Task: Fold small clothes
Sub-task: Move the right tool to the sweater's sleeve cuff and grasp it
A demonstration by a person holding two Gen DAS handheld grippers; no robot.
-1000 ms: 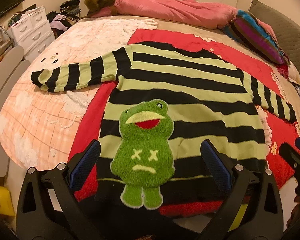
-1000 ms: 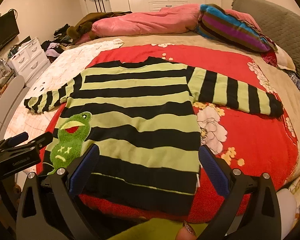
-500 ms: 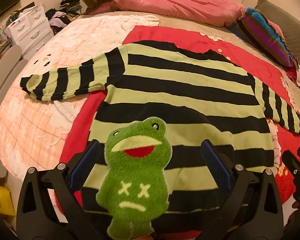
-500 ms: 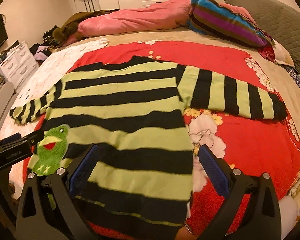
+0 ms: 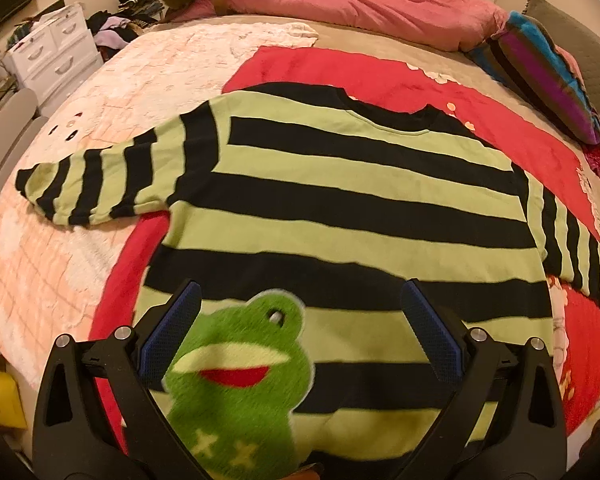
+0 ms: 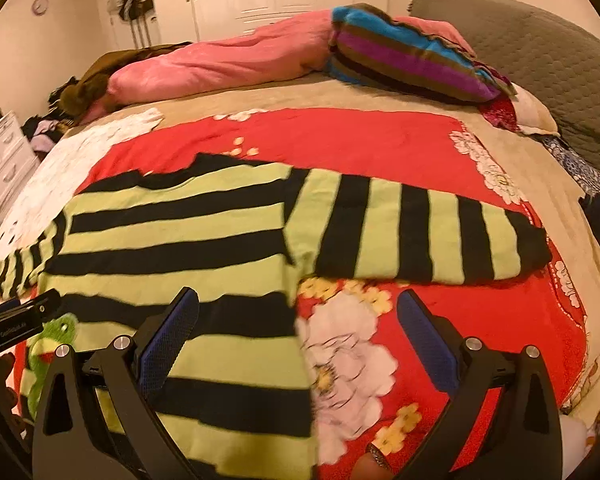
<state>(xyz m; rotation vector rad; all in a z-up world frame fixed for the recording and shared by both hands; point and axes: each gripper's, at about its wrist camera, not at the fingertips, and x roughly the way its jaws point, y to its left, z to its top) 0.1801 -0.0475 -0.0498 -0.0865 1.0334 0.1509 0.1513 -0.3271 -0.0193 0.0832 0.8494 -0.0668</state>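
A green-and-black striped sweater [image 5: 340, 188] lies flat on the bed, both sleeves spread out, with a fuzzy green frog patch [image 5: 240, 380] near its hem. My left gripper [image 5: 300, 336] hovers open above the frog patch, nothing between its blue pads. In the right wrist view the same sweater [image 6: 172, 240] fills the left half, its right sleeve [image 6: 420, 236] stretched across the red blanket. My right gripper [image 6: 298, 336] is open over the sweater's right side edge below the armpit. The left gripper's tip [image 6: 16, 320] shows at that view's left edge.
A red flowered blanket [image 6: 380, 148] lies under the sweater on a beige bed. A pink duvet [image 5: 360, 4] and a striped pillow [image 6: 412, 60] sit at the head. A white drawer unit [image 5: 56, 52] and a clothes pile stand left of the bed.
Both grippers have moved forward and lower over the sweater. The frog patch now sits between the left fingers, and the right gripper has shifted toward the right sleeve. Both stayed open.
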